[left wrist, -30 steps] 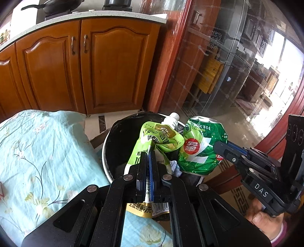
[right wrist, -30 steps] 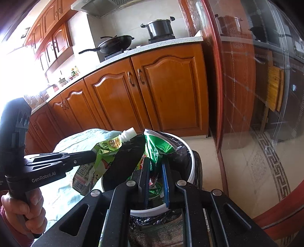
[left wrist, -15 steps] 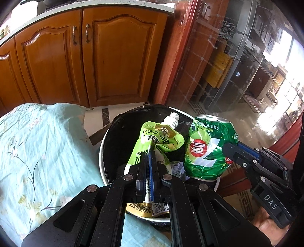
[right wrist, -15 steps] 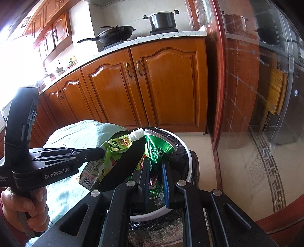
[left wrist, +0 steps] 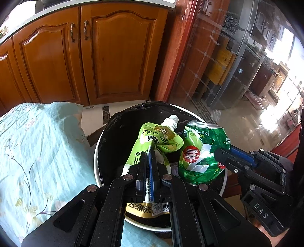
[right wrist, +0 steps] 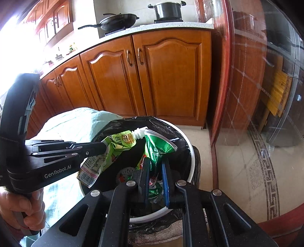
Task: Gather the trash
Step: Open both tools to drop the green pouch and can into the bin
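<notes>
Left wrist view: my left tool (left wrist: 149,152) grips the light-green spouted pouch (left wrist: 157,140); my right tool (left wrist: 221,153) pinches the dark-green crumpled packet (left wrist: 201,152) mid-frame, over the black-lined white bin (left wrist: 97,152).

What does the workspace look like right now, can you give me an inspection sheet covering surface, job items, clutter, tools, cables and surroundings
Surface: table under a pale blue floral cloth, beside the bin.
Job's things: white trash bin with black liner; light green spouted pouch and dark green crumpled bag, both held over the bin opening. Some trash already lies at the bottom.
Clutter: nothing seen.
Tools: left tool shut on the pouch; right tool shut on the bag, though its fingers stand somewhat apart around it.
Cables: nothing seen.
Surroundings: wooden cabinets, counter with a wok and a pot, tiled floor, glass door at right.
</notes>
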Available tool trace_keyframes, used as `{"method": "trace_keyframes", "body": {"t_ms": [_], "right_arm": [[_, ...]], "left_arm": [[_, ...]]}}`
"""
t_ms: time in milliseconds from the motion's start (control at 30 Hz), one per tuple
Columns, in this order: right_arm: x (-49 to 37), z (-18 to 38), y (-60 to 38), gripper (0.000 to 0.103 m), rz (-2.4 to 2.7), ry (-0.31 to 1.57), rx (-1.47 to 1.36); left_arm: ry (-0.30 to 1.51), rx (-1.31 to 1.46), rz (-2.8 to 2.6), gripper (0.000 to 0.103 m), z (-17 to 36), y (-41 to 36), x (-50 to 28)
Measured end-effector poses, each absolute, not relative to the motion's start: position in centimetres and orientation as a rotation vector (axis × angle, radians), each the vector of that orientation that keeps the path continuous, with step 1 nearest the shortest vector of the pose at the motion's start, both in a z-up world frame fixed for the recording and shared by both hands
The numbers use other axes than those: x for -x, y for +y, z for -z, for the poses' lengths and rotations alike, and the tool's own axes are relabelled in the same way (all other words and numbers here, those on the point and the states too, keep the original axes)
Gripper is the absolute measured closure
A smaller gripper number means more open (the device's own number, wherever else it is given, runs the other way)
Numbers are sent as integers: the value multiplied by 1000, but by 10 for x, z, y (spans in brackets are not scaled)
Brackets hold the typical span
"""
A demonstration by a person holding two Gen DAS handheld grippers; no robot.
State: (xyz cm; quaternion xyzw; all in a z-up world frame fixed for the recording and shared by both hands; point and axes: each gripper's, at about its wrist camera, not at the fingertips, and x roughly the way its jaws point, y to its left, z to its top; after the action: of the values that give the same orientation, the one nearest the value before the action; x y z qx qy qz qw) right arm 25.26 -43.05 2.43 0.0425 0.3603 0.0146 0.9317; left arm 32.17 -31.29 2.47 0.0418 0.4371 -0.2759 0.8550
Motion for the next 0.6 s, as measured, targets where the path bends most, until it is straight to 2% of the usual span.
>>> {"method": "trace_keyframes", "body": {"t_ms": [600], "right_arm": [[-258,-18,-432,91,-29,756,-87]], "left_arm": [[943,-111,592,101,-15,-318,-322]]}}
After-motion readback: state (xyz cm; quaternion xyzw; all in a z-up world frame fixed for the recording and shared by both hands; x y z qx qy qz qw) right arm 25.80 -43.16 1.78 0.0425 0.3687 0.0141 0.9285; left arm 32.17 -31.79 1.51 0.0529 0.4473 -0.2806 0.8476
